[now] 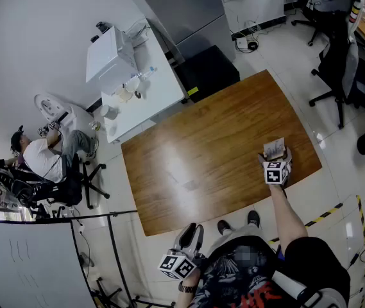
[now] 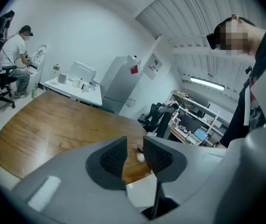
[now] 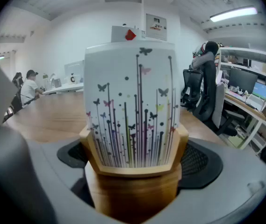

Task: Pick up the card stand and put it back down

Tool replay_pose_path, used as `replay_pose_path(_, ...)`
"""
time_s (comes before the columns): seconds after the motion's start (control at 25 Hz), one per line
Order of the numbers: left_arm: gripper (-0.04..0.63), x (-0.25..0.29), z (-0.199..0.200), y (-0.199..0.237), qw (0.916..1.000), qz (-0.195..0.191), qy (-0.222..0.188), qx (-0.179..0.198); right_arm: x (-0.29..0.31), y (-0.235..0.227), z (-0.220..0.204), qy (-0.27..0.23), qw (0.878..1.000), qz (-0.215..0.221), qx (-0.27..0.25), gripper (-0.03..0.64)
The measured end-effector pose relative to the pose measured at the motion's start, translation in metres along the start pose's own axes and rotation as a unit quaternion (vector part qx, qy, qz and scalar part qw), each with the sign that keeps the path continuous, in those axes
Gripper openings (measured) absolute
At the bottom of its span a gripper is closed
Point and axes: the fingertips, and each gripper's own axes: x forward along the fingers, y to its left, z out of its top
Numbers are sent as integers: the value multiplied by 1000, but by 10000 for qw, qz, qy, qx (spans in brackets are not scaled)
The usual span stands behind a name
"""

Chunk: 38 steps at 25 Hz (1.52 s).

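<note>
The card stand (image 1: 274,149) is a wooden holder with a white card printed with butterflies and stems. It stands near the right end of the brown table (image 1: 195,165). My right gripper (image 1: 275,157) has its jaws round the stand. In the right gripper view the card stand (image 3: 133,125) fills the middle, with a dark pad on each side of its wooden base and a shadowed gap on the left; the jaws of my right gripper (image 3: 133,158) stand wide. My left gripper (image 1: 192,234) hangs off the table's near edge by my body, jaws slightly apart around nothing (image 2: 133,155).
A white desk (image 1: 137,88) with small items adjoins the table's far left corner, and a person (image 1: 44,156) sits beyond it. A black box (image 1: 208,69) lies behind the table. Office chairs (image 1: 339,63) stand at the far right. Yellow-black tape (image 1: 323,213) marks the floor.
</note>
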Motion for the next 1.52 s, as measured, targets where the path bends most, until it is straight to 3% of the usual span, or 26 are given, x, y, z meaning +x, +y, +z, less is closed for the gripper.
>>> replay_pose_path(0.24, 107, -18, 3, 7, 9997, 16, -56, 219, -120, 55, 38, -840, 9960, 295, 17, 565)
replay_pose_path(0.36, 107, -34, 15, 12, 9995, 69, -243, 207, -187, 75, 58, -847, 9949, 522, 151, 566)
replay_pose_path(0.48, 107, -38, 41, 32, 9979, 237, -572, 182, -227, 94, 95, -892, 9932, 733, -154, 566)
replay_pose_path(0.64, 109, -70, 72, 60, 9957, 197, -901, 70, -278, 124, 120, -1140, 9910, 704, 6, 566)
replay_pose_path(0.76, 107, -84, 94, 65, 9909, -18, -1330, -186, -294, 124, 139, -1339, 9895, 545, -52, 566)
replay_pose_path(0.88, 74, -91, 107, 65, 9887, -21, -1496, 7, -297, 127, 153, -1472, 9877, 502, -158, 566)
replay_pose_path(1.0, 29, -101, 116, 68, 9843, -18, -1760, -103, -298, 136, 155, -1497, 9870, 564, -164, 566)
replay_pose_path(1.32, 9, -125, 106, 86, 9857, 74, -1678, -144, -302, 185, 151, -1535, 9825, 1052, -121, 565)
replay_pose_path(1.52, 11, -141, 104, 103, 9843, 179, -1738, -241, -289, 251, 160, -1663, 9703, 1674, -529, 565)
